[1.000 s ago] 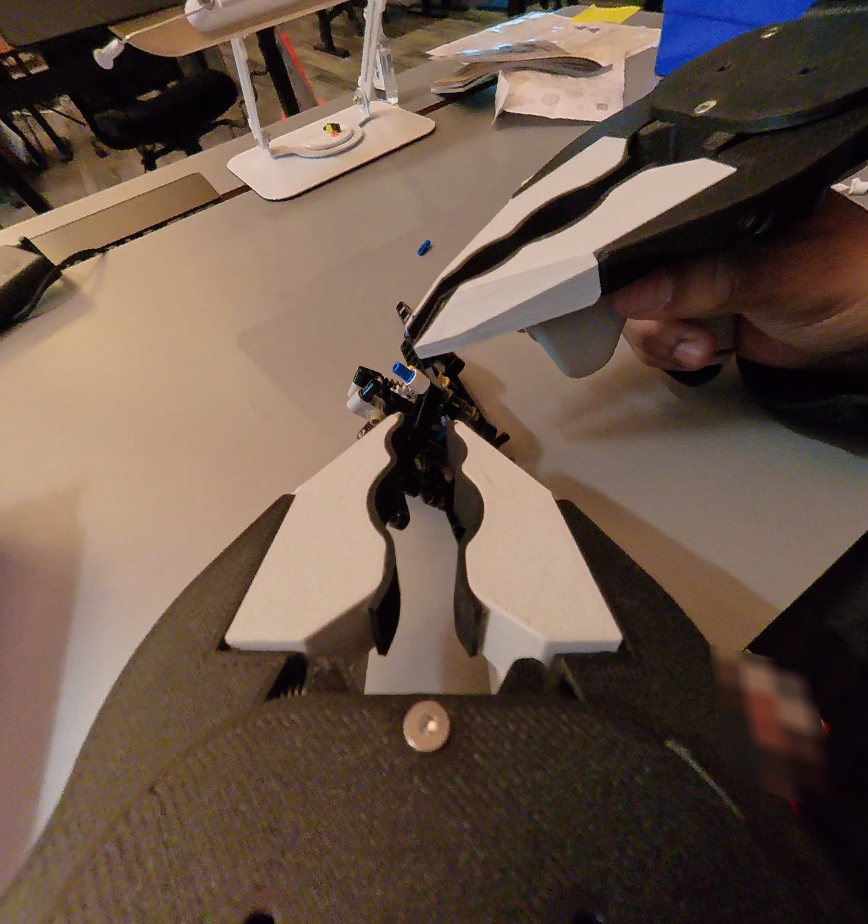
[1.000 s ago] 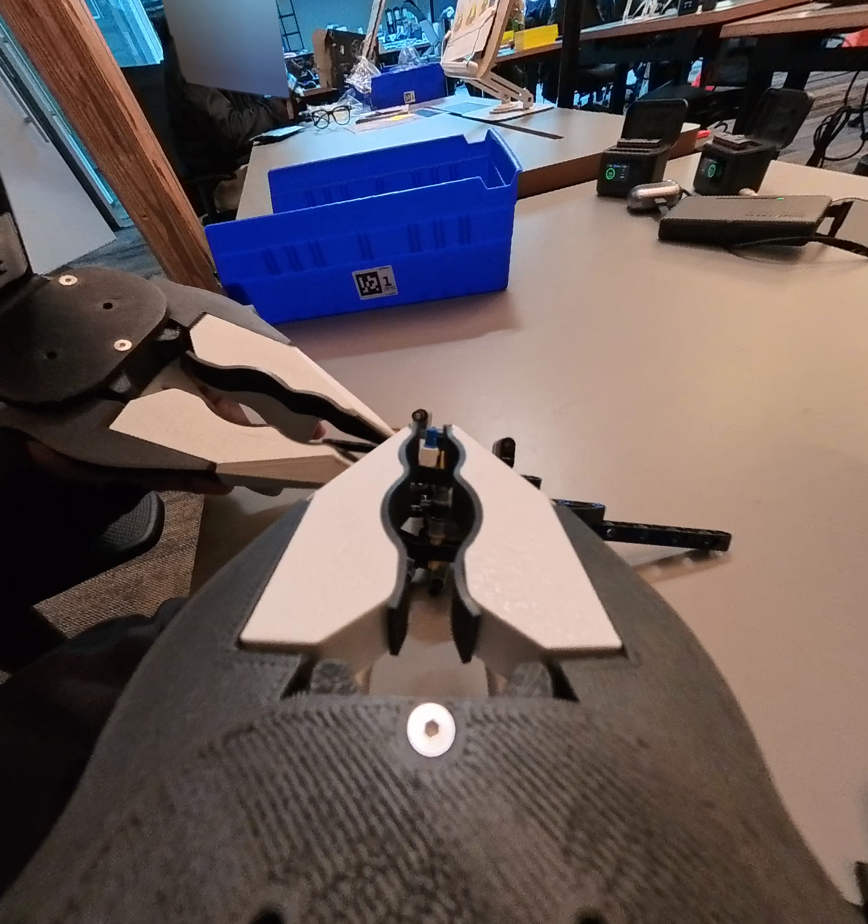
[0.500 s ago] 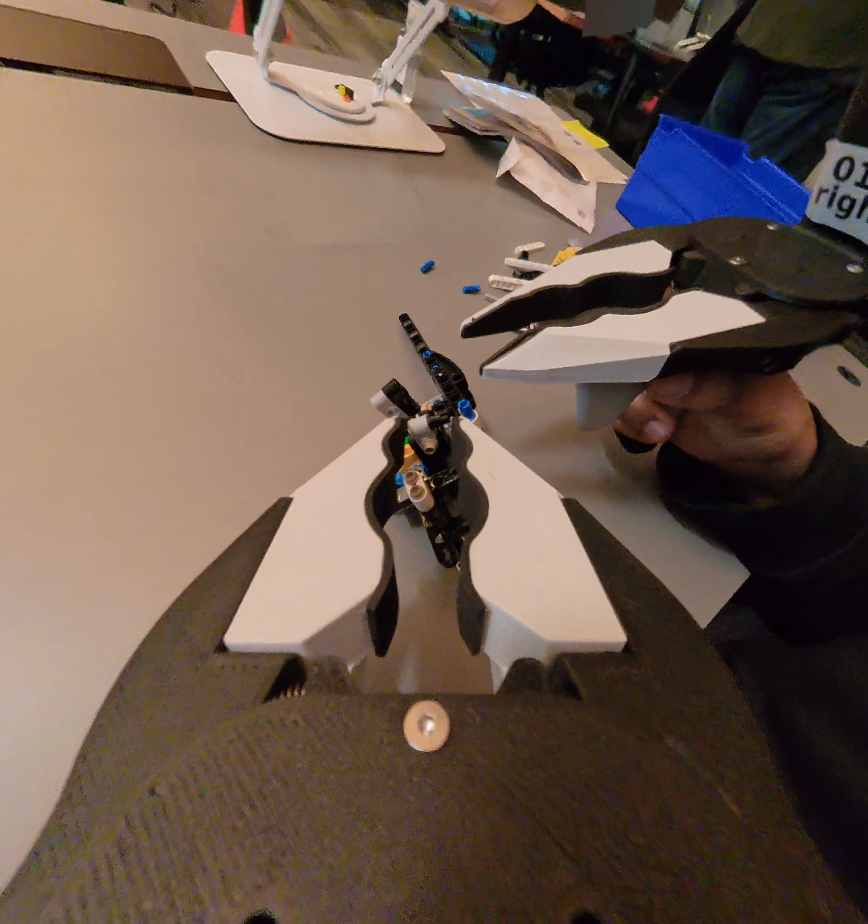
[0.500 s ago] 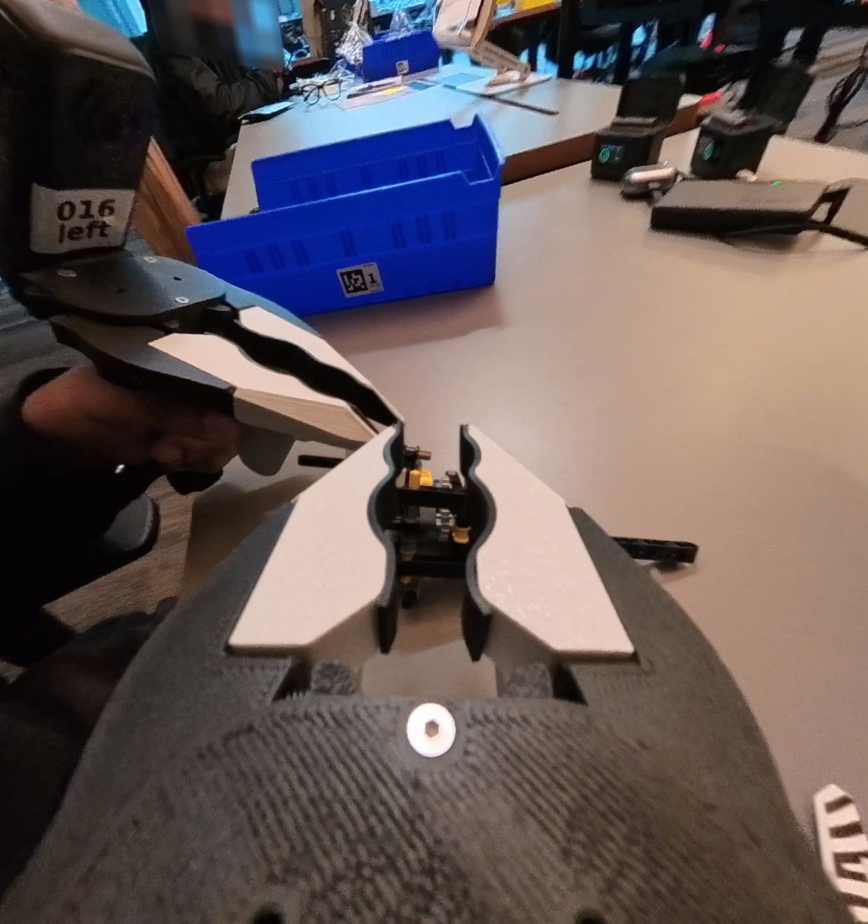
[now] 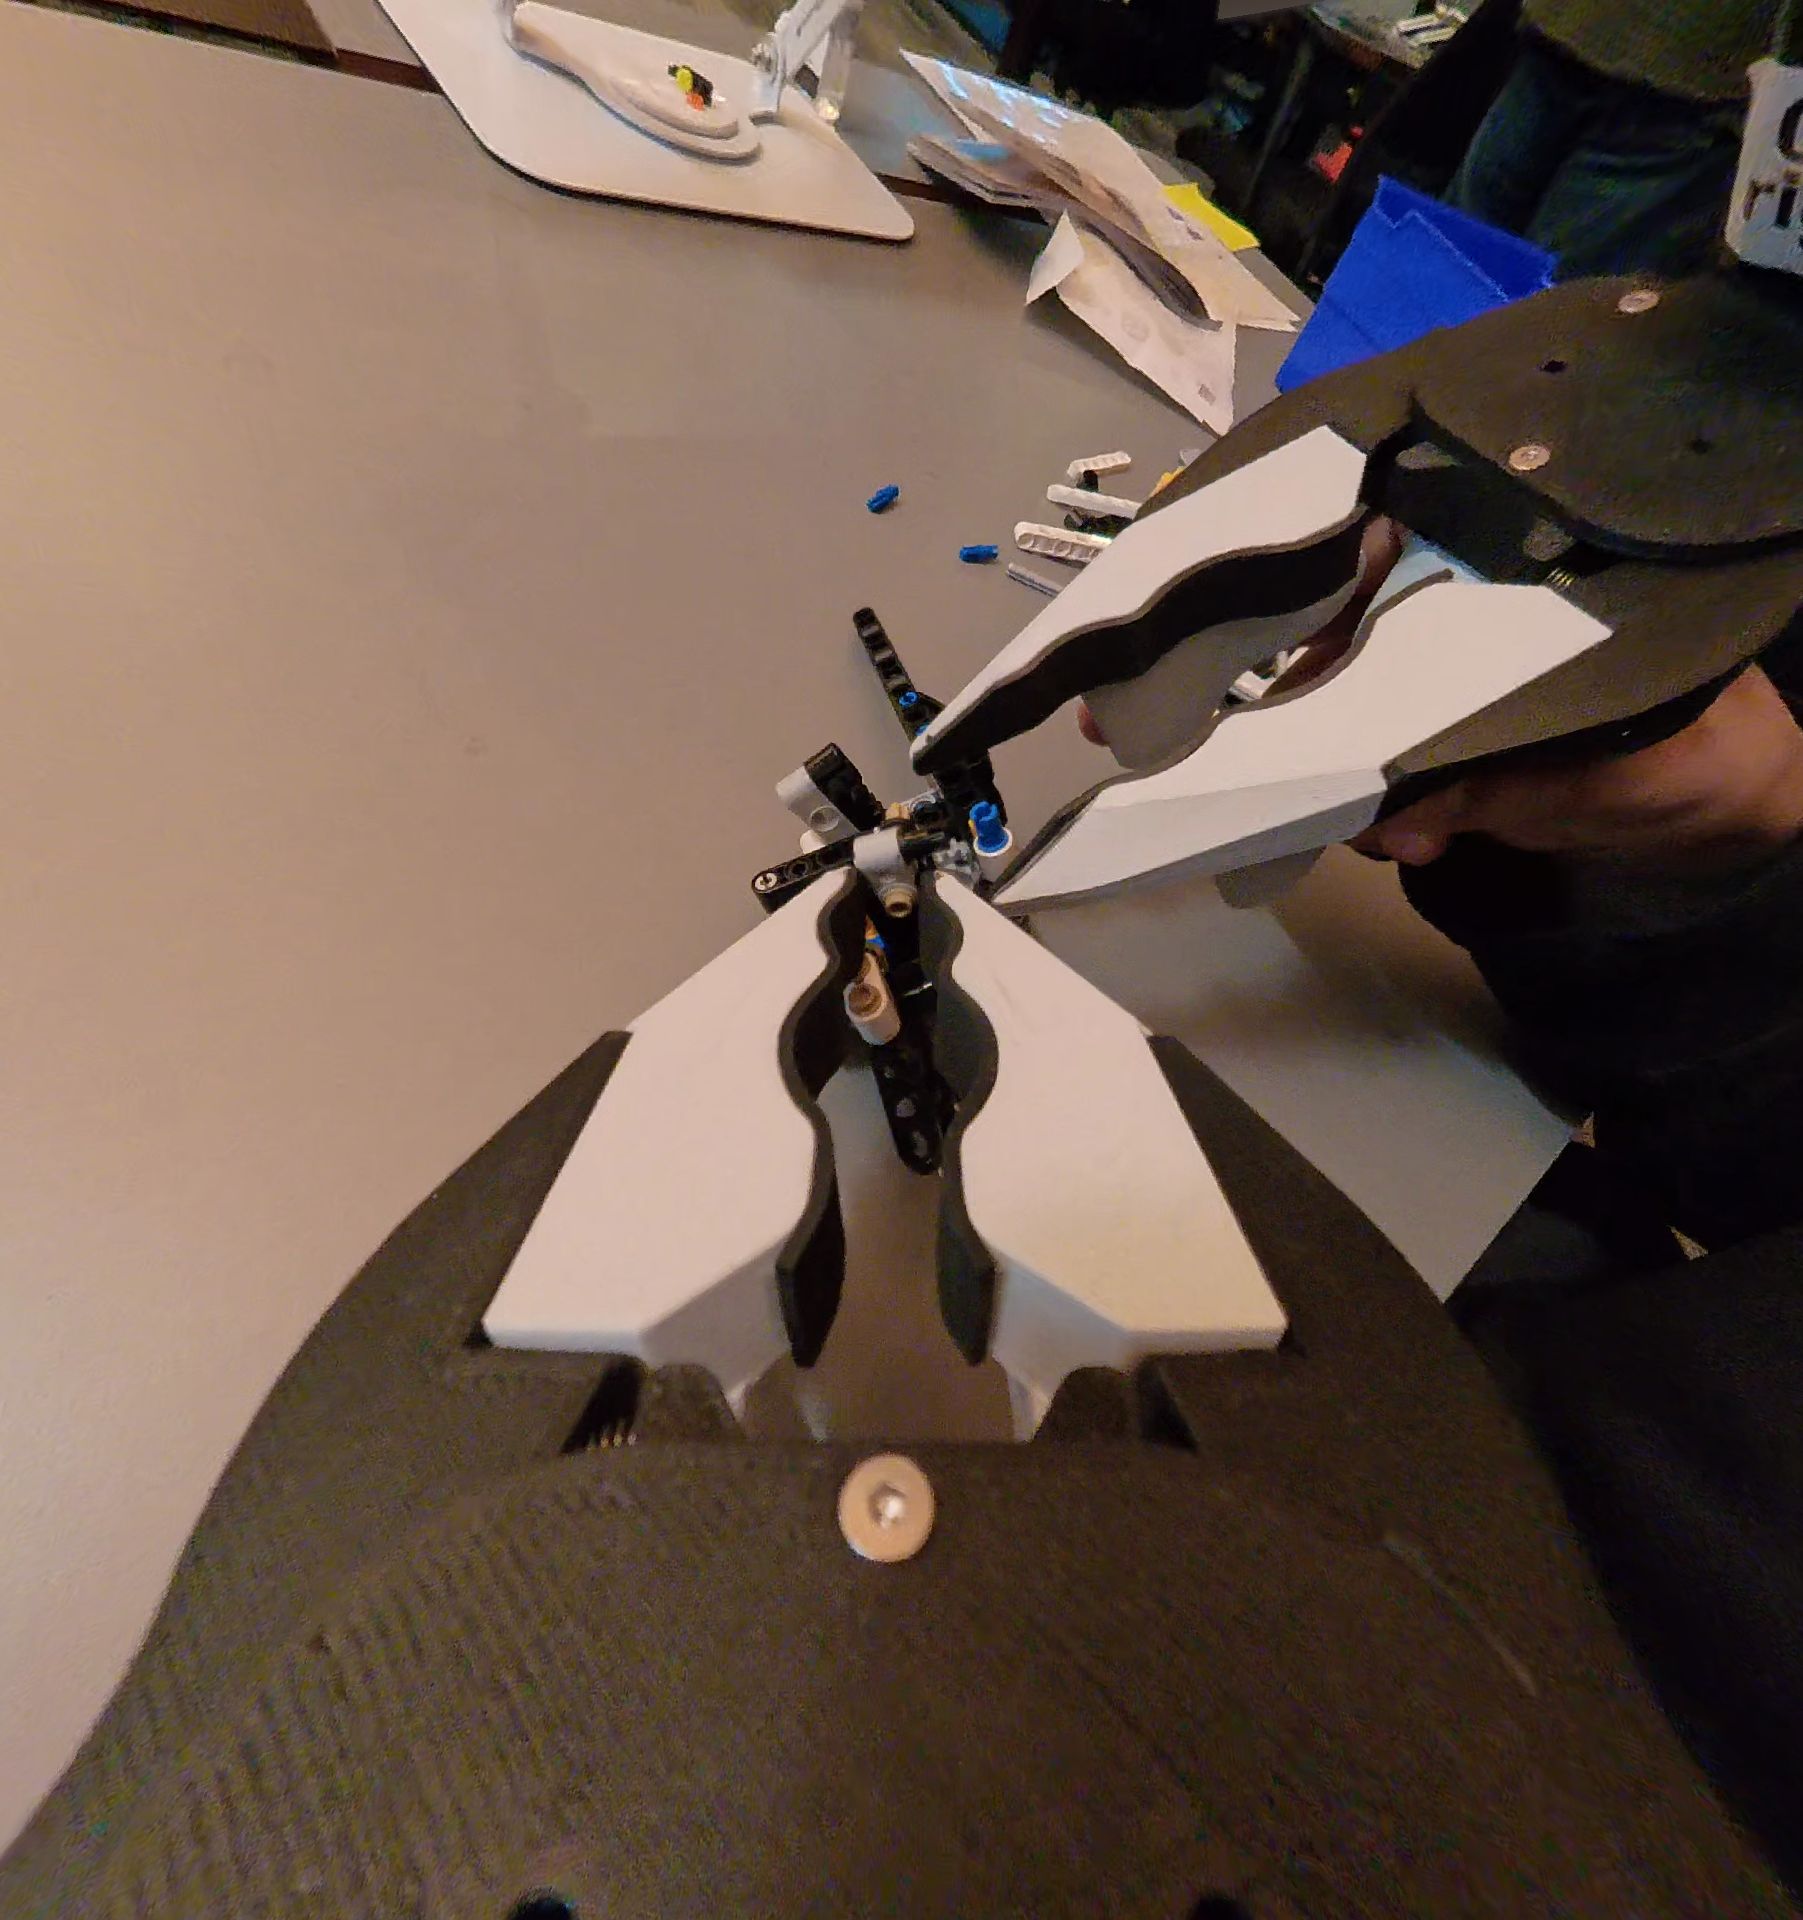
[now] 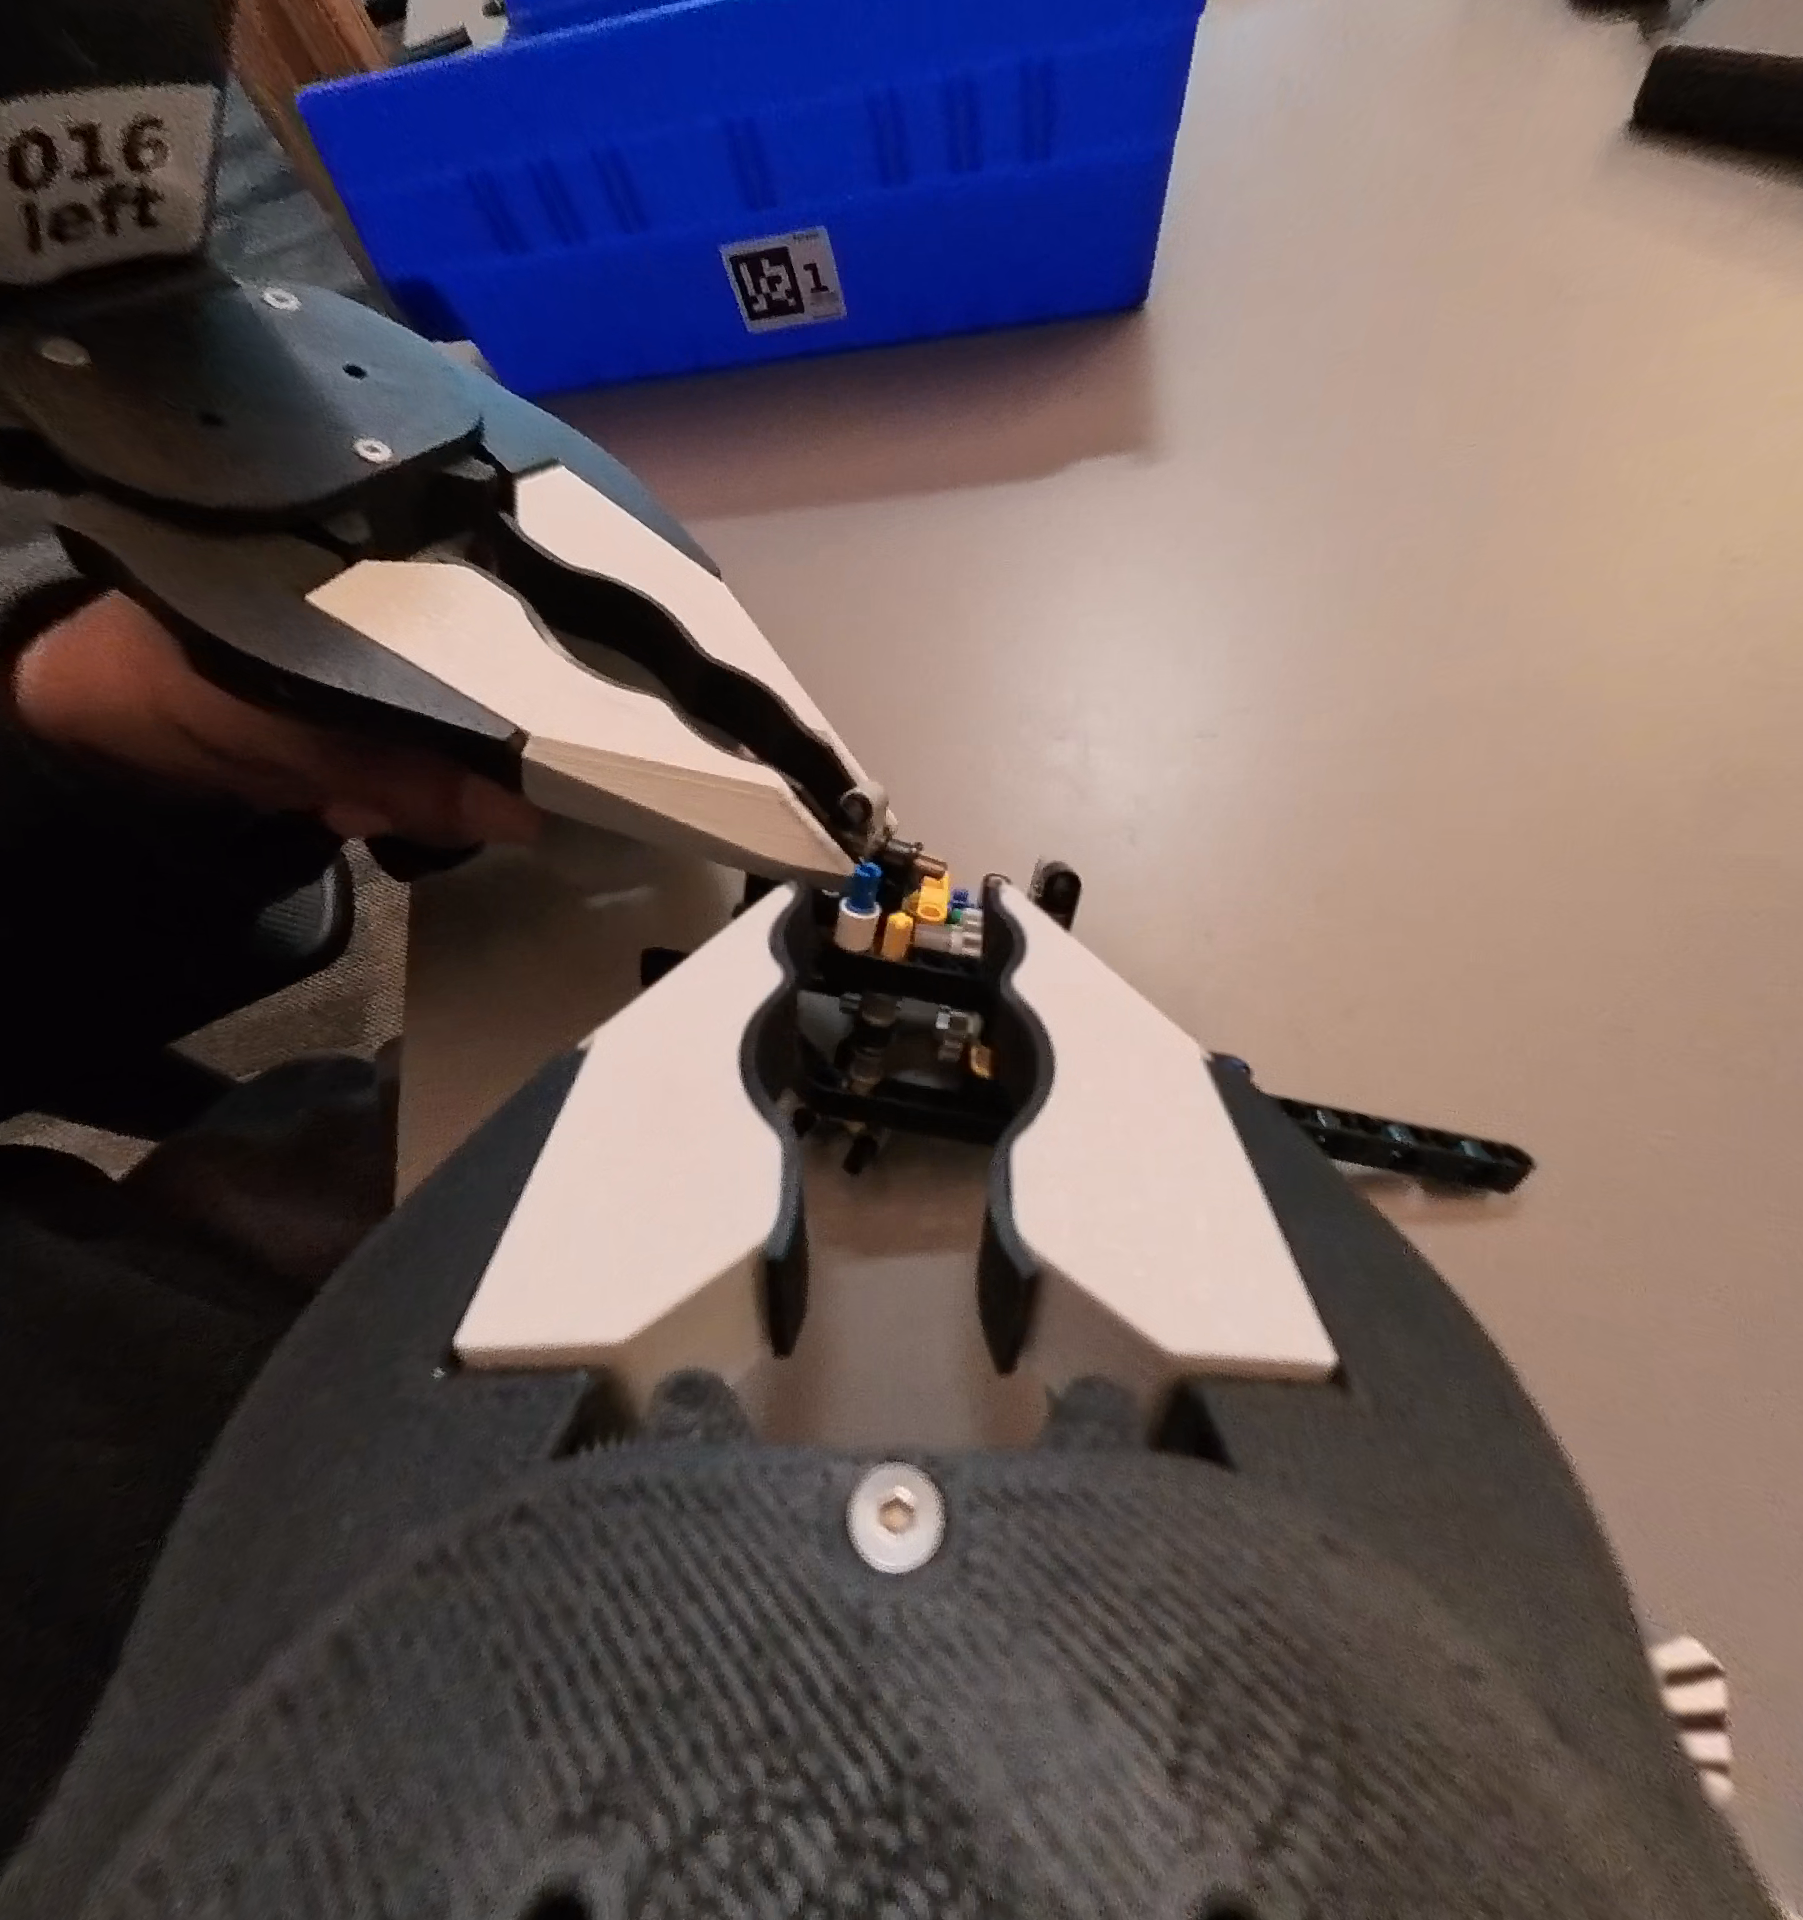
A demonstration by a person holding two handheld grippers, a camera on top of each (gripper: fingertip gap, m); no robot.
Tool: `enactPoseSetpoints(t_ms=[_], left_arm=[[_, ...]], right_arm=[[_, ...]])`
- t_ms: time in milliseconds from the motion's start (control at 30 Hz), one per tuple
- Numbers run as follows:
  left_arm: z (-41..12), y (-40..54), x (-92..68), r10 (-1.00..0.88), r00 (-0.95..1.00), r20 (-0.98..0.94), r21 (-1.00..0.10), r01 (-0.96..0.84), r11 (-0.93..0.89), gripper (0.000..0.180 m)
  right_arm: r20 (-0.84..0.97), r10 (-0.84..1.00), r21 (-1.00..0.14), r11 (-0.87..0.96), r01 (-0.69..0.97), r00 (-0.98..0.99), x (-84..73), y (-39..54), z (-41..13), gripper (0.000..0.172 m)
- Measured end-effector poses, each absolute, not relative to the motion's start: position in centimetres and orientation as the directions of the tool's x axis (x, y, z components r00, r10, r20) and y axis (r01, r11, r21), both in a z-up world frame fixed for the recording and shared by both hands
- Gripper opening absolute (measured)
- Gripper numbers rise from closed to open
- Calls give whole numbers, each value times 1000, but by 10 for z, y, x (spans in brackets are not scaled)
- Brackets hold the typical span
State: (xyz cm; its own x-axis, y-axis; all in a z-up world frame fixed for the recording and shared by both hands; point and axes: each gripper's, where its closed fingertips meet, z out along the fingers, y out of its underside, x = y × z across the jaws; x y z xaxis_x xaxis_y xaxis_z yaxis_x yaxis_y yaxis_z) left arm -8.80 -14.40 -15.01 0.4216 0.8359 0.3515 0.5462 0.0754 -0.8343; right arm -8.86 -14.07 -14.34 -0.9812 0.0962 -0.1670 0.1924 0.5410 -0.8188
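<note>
Brick model point(image 5: 881, 862), black technic-style beams with grey, blue and yellow pins, sits at the near edge of the grey table point(image 5: 357, 520), caught between both grippers. Left gripper point(image 5: 889, 902): claw narrow, tips pinched on a grey connector and black beam of the model; more of the beam runs back between its fingers. Right gripper point(image 6: 892, 902): claw at medium width, both pads against the black sides of the model's boxy frame, yellow and white pins showing at the tips. In the right wrist view the left gripper's tips come in from the left and meet the model's top. A black beam point(image 6: 1396, 1138) sticks out on the table to the right. Farther: loose white and blue small pieces point(image 5: 1063, 520). Then papers point(image 5: 1115, 229), white lamp base point(image 5: 668, 135), blue bin point(image 6: 772, 197).
</note>
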Motion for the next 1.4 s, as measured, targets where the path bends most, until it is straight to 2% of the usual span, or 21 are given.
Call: enactPoseSetpoints(t_ms=[167, 367, 633, 1067, 1267, 1400], left_arm=[[-148, -147, -90, 828, 414, 379, -839, 531, 118, 6], [-148, -147, -85, 825, 422, 376, -842, 528, 114, 5], [-148, -149, -82, 842, 413, 349, -852, 513, 102, 5], [-146, -149, -78, 831, 423, 360, -859, 498, 118, 5], [-145, -149, -75, 802, 435, 410, -850, 502, 162, 4], [-146, -148, -75, 784, 441, 437, -839, 515, 178, 4]], right_arm=[[-215, 96, -820, 523, 233, -972, -86, -144, -145, 25], [-137, 97, -845, 507, 168, -986, -84, -146, -145, 12], [-15, 141, -836, 542, 90, -990, -87, -147, -145, 11], [84, 207, -852, 522, 37, -975, -91, -148, -143, 9], [-57, 138, -880, 462, 116, -989, -85, -149, -143, 11], [-54, 62, -861, 503, 78, -997, -81, -151, -146, 14]])
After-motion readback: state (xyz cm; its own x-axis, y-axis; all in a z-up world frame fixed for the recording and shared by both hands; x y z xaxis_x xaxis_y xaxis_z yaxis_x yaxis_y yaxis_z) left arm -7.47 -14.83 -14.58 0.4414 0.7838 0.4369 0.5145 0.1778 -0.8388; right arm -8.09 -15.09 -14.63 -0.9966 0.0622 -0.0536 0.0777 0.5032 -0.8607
